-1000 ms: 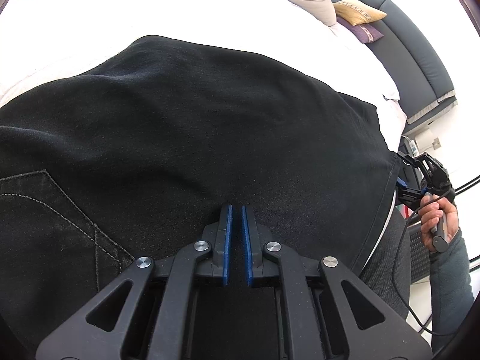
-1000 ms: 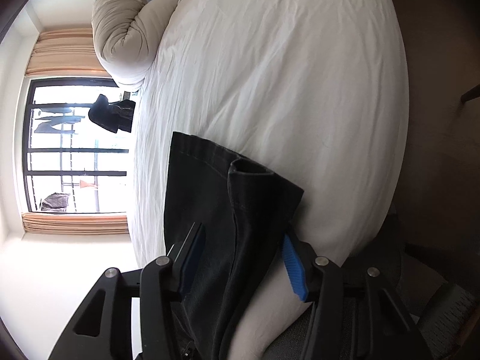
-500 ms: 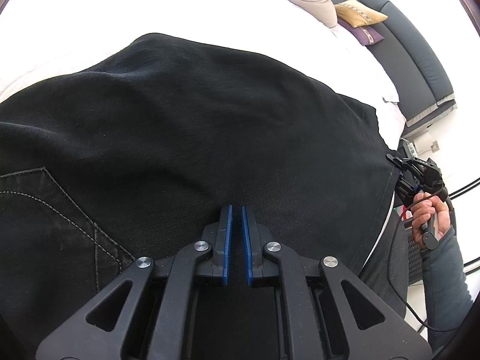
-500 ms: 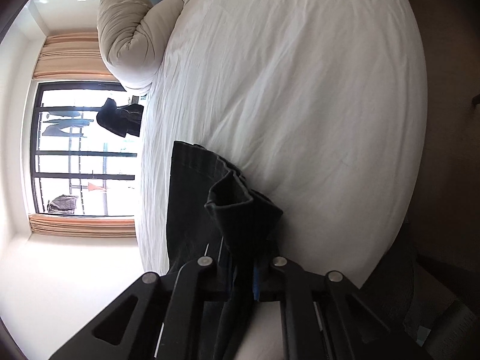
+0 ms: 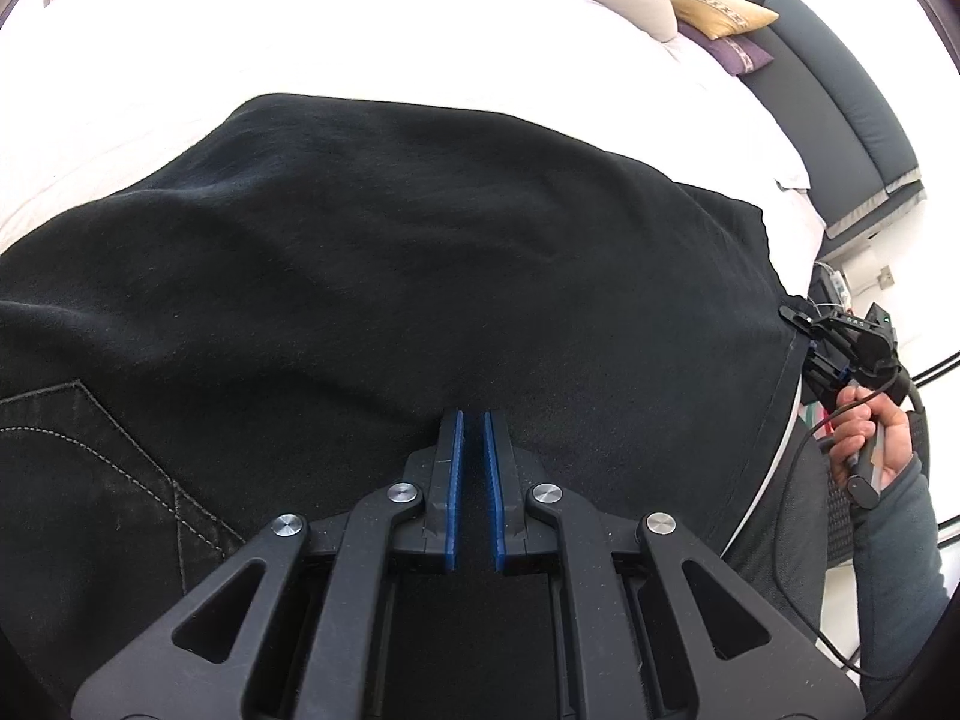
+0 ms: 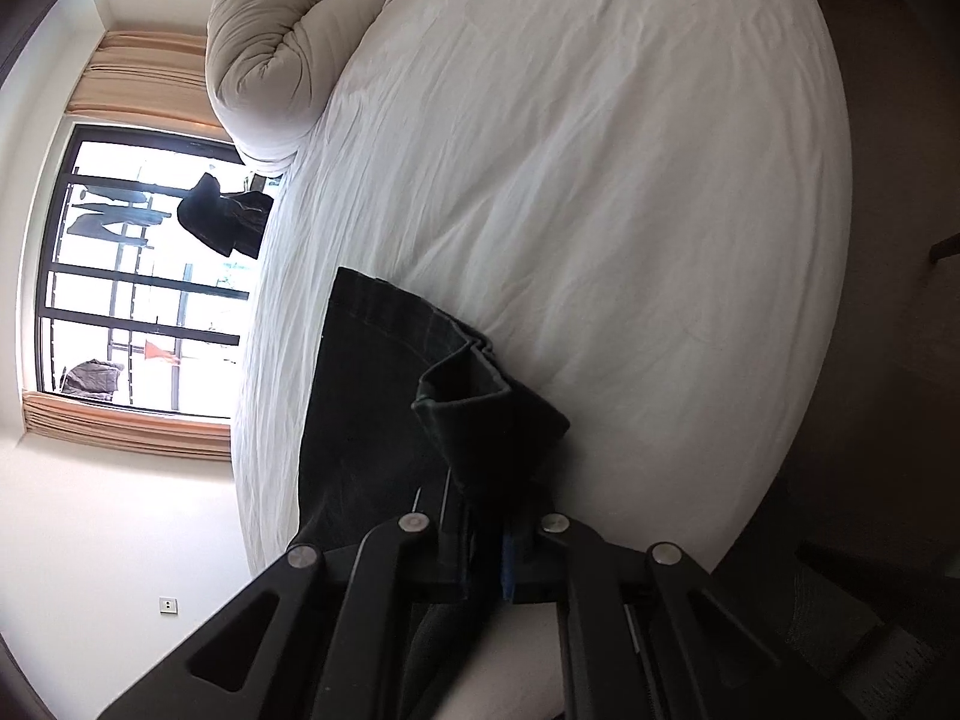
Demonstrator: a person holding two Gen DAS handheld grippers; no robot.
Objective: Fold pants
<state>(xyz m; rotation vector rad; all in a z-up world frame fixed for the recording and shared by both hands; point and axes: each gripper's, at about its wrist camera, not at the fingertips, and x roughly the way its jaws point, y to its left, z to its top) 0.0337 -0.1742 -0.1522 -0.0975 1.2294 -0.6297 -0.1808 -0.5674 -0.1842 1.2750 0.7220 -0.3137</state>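
Note:
Black pants (image 5: 420, 276) lie spread on a white bed (image 5: 360, 30), filling the left wrist view; a stitched pocket (image 5: 90, 450) shows at lower left. My left gripper (image 5: 472, 420) is shut on the pants' near edge, the blue pads almost together with dark cloth between them. In the right wrist view the pants' leg end (image 6: 384, 396) lies on the bed (image 6: 600, 180). My right gripper (image 6: 480, 504) is shut on a bunched hem corner (image 6: 480, 414) that stands up from its jaws. The right gripper also shows in the left wrist view (image 5: 840, 348), at the pants' right edge, held by a hand.
A beige rolled duvet (image 6: 270, 54) and yellow and purple cushions (image 5: 720, 18) lie at the head of the bed by a dark headboard (image 5: 840, 102). A window with curtains (image 6: 138, 276) is beyond the bed. Dark floor (image 6: 888, 240) runs along the bed's side.
My right gripper closed from wide open onto the pants' hem corner, which bunched and stood up. The left gripper stayed shut on the cloth and barely moved.

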